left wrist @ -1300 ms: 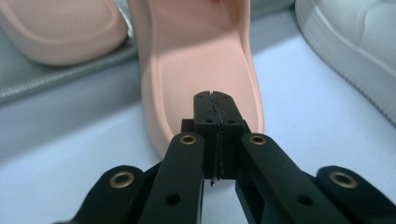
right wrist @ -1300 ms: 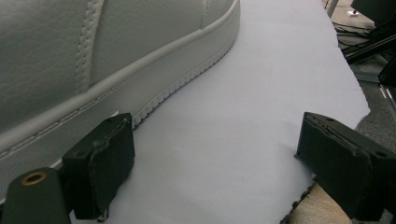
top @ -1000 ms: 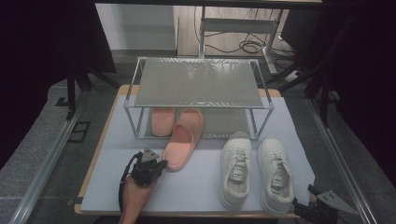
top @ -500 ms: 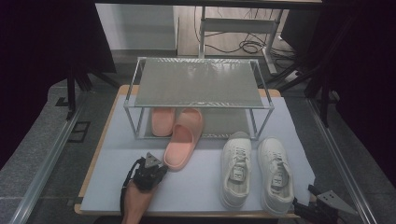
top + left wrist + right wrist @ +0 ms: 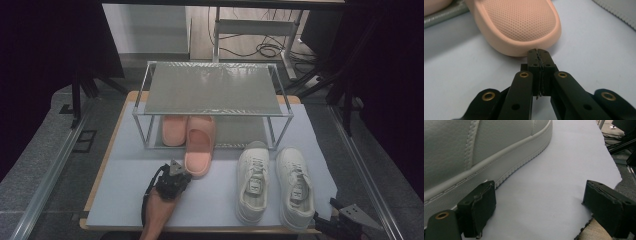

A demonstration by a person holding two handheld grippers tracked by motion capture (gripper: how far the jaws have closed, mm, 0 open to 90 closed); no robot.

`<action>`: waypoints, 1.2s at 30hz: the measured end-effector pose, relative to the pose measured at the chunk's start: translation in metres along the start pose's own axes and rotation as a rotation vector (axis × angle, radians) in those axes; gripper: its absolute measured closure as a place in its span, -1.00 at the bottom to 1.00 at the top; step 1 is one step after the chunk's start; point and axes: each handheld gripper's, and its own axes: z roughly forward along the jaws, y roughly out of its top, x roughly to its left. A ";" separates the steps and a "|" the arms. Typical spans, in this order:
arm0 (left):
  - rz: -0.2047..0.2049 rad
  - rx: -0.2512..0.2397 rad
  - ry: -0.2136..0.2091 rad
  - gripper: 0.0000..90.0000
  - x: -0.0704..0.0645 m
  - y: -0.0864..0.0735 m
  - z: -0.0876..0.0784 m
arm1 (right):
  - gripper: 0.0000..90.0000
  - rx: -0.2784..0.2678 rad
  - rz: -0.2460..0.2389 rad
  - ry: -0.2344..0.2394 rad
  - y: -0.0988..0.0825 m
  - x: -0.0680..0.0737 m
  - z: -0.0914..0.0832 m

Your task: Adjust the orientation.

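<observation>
The pink slipper sits slightly nearer the shoe rack than before, and the left claw, pressed together, should push its heel squarely.

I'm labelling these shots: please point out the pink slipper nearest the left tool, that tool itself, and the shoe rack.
pink slipper (image 5: 521, 22), left gripper view, dotted heel end.
left tool (image 5: 539, 53), left gripper view, shut tips.
shoe rack (image 5: 212, 89), high view, top shelf.

No legible text or labels.
</observation>
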 end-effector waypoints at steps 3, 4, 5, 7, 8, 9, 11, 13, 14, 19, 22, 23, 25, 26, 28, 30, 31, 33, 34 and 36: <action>0.006 -0.011 0.002 0.97 0.000 0.006 0.002 | -0.74 0.000 0.000 0.000 0.000 0.000 0.000; 0.004 -0.018 0.001 0.97 -0.001 0.008 0.002 | -0.74 0.000 0.000 0.000 0.000 0.000 0.000; 0.003 -0.024 0.002 0.97 0.000 0.011 0.003 | -0.74 0.000 0.000 0.000 0.000 0.000 0.000; 0.005 -0.032 0.012 0.96 0.000 0.016 0.004 | -0.74 0.000 0.000 0.000 0.000 0.000 0.000; 0.002 -0.036 0.014 0.96 0.000 0.017 0.005 | -0.74 0.000 0.000 0.000 0.000 0.000 0.000; 0.002 -0.038 0.018 0.95 0.001 0.020 0.005 | -0.74 0.001 0.000 0.000 0.000 0.000 0.000; 0.003 -0.037 0.028 0.95 0.002 0.025 0.007 | -0.74 0.001 0.000 0.000 0.000 0.000 0.000; 0.005 -0.031 0.038 0.94 0.003 0.028 0.010 | -0.74 0.000 0.001 0.000 0.000 0.000 0.000; 0.003 -0.031 0.037 0.93 0.002 0.029 0.011 | -0.74 0.001 -0.001 0.000 0.000 0.000 0.000; 0.027 -0.028 0.039 0.90 -0.007 0.034 0.017 | -0.74 0.001 -0.001 0.000 0.000 0.000 0.000; 0.030 -0.024 0.053 0.91 -0.008 0.039 0.021 | -0.74 0.001 0.000 0.000 0.000 0.000 0.000; 0.030 -0.026 0.064 0.91 -0.008 0.041 0.023 | -0.74 0.000 0.000 -0.001 0.000 0.000 0.000; 0.025 -0.024 0.071 0.91 -0.006 0.043 0.026 | -0.74 0.002 -0.001 0.000 0.000 0.000 0.000; 0.023 -0.024 0.073 0.91 -0.005 0.043 0.027 | -0.74 0.000 0.000 -0.001 0.000 0.000 0.000; 0.019 -0.024 0.082 0.92 -0.002 0.046 0.029 | -0.74 0.002 -0.001 0.001 0.000 0.000 0.000; 0.012 -0.022 0.088 0.92 0.001 0.047 0.031 | -0.74 0.002 -0.001 0.001 0.000 0.000 0.000; 0.011 -0.020 0.091 0.92 0.002 0.048 0.031 | -0.74 0.002 -0.001 0.001 0.000 0.000 0.000; 0.003 -0.024 0.097 0.92 0.005 0.049 0.033 | -0.74 0.003 -0.001 0.001 0.000 0.000 0.000; 0.000 -0.023 0.099 0.92 0.006 0.050 0.034 | -0.74 0.002 -0.001 0.001 0.000 0.000 0.000; 0.001 -0.017 0.106 0.92 0.010 0.052 0.036 | -0.74 0.003 -0.001 0.001 0.000 0.000 0.000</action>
